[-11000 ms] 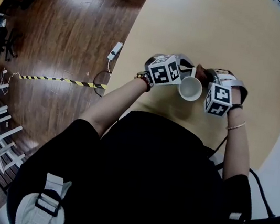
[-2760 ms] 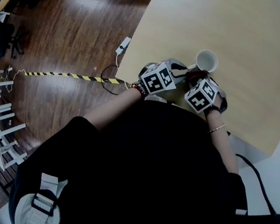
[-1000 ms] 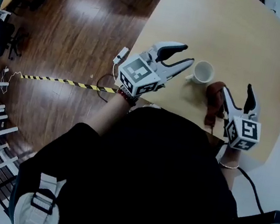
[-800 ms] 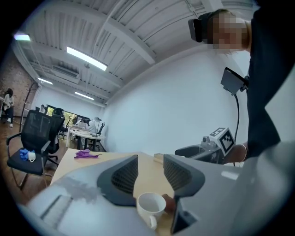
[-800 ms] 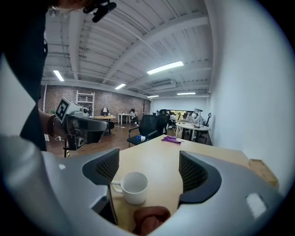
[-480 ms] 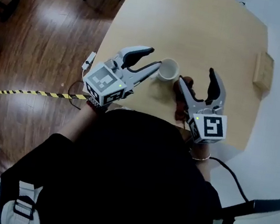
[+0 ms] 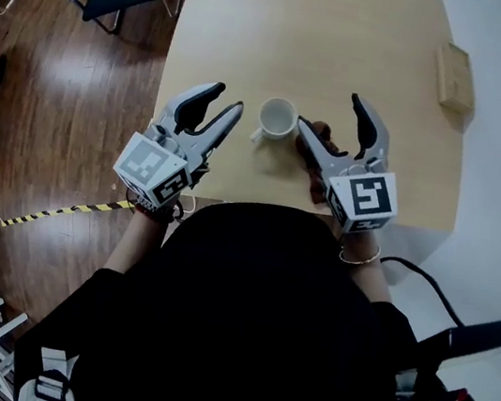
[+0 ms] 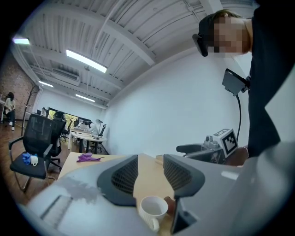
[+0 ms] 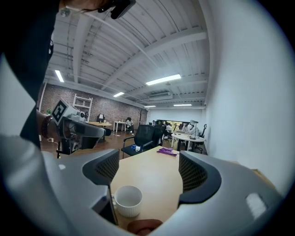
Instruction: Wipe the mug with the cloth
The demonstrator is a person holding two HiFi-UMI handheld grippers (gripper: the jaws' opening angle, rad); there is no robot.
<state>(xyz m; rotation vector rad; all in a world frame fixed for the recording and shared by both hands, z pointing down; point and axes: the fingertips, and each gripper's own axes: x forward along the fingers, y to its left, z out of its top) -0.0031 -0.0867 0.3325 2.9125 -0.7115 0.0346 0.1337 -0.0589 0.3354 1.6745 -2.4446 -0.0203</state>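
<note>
Brown cloth [image 7: 326, 137] lies mostly hidden behind right hand-held gripper [image 7: 330, 113], beside mug [image 7: 278, 117].

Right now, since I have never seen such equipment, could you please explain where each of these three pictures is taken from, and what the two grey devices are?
There is no robot here. A person holds two hand tools, the left gripper and the right gripper, each with two jaws. The head view comes from a camera on the person's head, looking steeply down. The other two views come from cameras that ride on each gripper and look along its jaws. On the table stands a white mug, and beside it lies a dark red cloth. Both grippers are open and hold nothing.
</note>
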